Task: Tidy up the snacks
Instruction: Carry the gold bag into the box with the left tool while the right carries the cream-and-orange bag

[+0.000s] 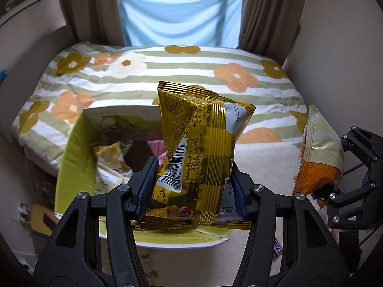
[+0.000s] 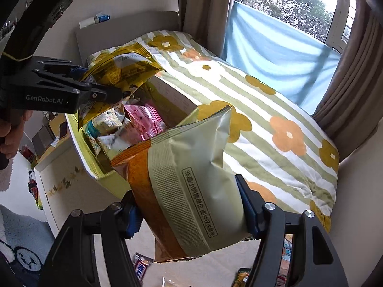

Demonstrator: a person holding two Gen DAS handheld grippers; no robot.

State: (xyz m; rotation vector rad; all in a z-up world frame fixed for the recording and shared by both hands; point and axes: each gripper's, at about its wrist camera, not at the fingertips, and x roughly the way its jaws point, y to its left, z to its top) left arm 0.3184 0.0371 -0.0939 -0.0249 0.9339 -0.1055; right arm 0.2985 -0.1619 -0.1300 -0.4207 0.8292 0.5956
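My left gripper (image 1: pixel 194 184) is shut on a gold foil snack bag (image 1: pixel 201 148) and holds it above the green cardboard box (image 1: pixel 74 162). The same bag (image 2: pixel 124 69) and left gripper (image 2: pixel 112 93) show over the box (image 2: pixel 95 165) in the right wrist view. My right gripper (image 2: pixel 191 212) is shut on a pale green and orange snack bag (image 2: pixel 191 191), held just right of the box; it also shows in the left wrist view (image 1: pixel 318 157). The box holds several snack packs, pink (image 2: pixel 143 119) and yellow-white (image 1: pixel 112 157).
The box stands on a white table (image 2: pixel 69 191) beside a bed with a striped floral quilt (image 1: pixel 167 71). Loose snack packs (image 2: pixel 141 265) lie on the table near me. Curtains and a window with a blue cloth (image 1: pixel 179 12) are behind the bed.
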